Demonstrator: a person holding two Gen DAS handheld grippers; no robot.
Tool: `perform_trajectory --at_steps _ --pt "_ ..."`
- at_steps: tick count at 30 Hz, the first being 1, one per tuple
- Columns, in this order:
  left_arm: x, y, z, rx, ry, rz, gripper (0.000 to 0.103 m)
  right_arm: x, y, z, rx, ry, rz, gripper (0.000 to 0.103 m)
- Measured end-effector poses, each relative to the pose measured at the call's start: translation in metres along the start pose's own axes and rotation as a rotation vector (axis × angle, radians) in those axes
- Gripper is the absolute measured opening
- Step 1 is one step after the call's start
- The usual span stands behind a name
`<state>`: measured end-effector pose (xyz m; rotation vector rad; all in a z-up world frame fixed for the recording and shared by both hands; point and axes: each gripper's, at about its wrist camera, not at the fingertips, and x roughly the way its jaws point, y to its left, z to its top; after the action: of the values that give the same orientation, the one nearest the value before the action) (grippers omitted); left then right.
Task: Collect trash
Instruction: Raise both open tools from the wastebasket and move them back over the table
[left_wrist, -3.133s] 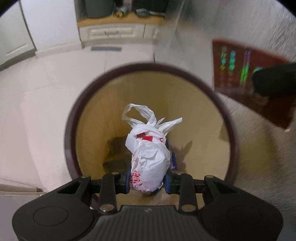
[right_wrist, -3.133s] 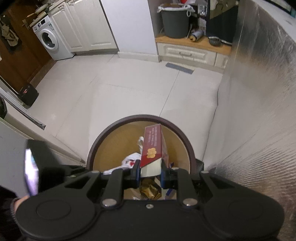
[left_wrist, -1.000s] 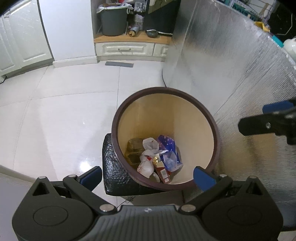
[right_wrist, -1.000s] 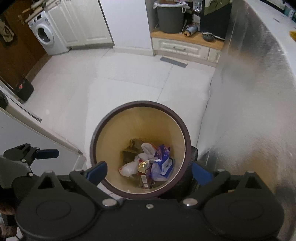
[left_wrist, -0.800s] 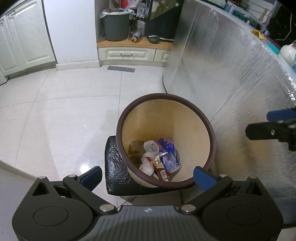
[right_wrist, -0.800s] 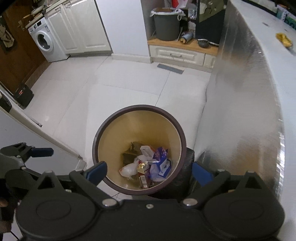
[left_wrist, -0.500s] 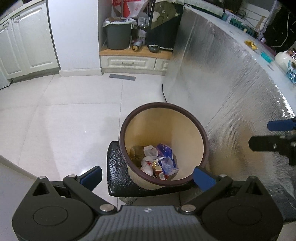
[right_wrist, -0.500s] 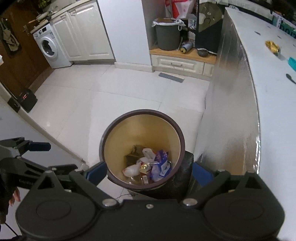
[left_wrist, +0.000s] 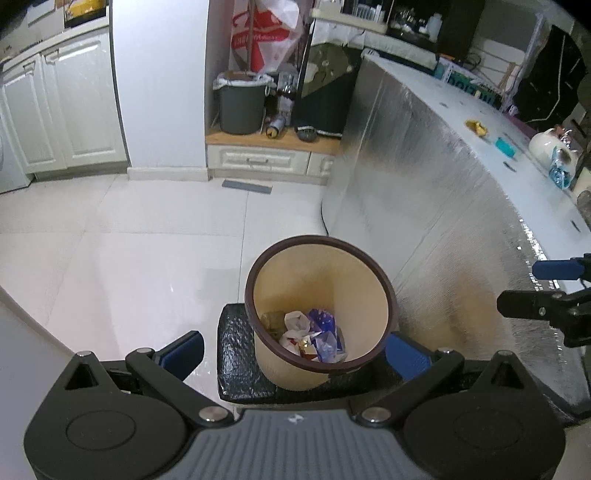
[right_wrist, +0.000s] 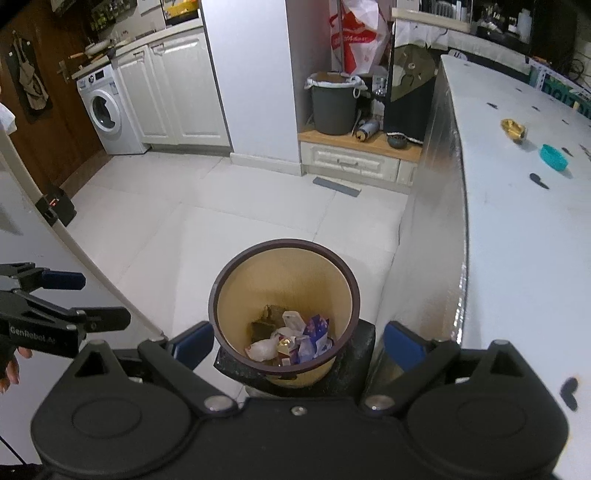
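A tan trash bin with a dark brown rim (left_wrist: 365, 258) (right_wrist: 354, 280) stands on a black block on the floor. Inside lie a white plastic bag (left_wrist: 293, 321) (right_wrist: 262, 349), blue wrappers (left_wrist: 325, 332) (right_wrist: 314, 338) and a red carton. My left gripper (left_wrist: 295, 352) is open and empty, high above the bin. My right gripper (right_wrist: 297, 345) is open and empty too, also high above it. On the white counter lie a gold wrapper (right_wrist: 513, 129) (left_wrist: 476, 127) and a teal lid (right_wrist: 554, 157) (left_wrist: 505, 147).
A foil-clad counter side (left_wrist: 424, 192) stands right of the bin. A grey bin (right_wrist: 334, 107) and a hanging red-and-white bag (right_wrist: 356, 37) are at the back. A washing machine (right_wrist: 103, 110) stands at the far left. A white jar (left_wrist: 550, 151) sits on the counter.
Both grippers have let go of their trash, which now lies in the bin. Both have opened wide and risen well above the bin, so the countertop shows.
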<state>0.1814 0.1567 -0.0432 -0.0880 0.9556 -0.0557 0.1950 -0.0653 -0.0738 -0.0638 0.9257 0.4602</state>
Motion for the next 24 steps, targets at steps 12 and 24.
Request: perform_trajectory --at_steps 12,24 --pt "-0.041 -0.031 -0.015 0.035 -0.098 -0.015 0.103 -0.058 -0.003 -0.025 -0.021 -0.100 0.001 0.100" --pt "-0.064 -0.092 -0.012 0.115 -0.189 -0.081 0.103 -0.123 -0.045 -0.056 0.042 -0.229 -0.055 0.100"
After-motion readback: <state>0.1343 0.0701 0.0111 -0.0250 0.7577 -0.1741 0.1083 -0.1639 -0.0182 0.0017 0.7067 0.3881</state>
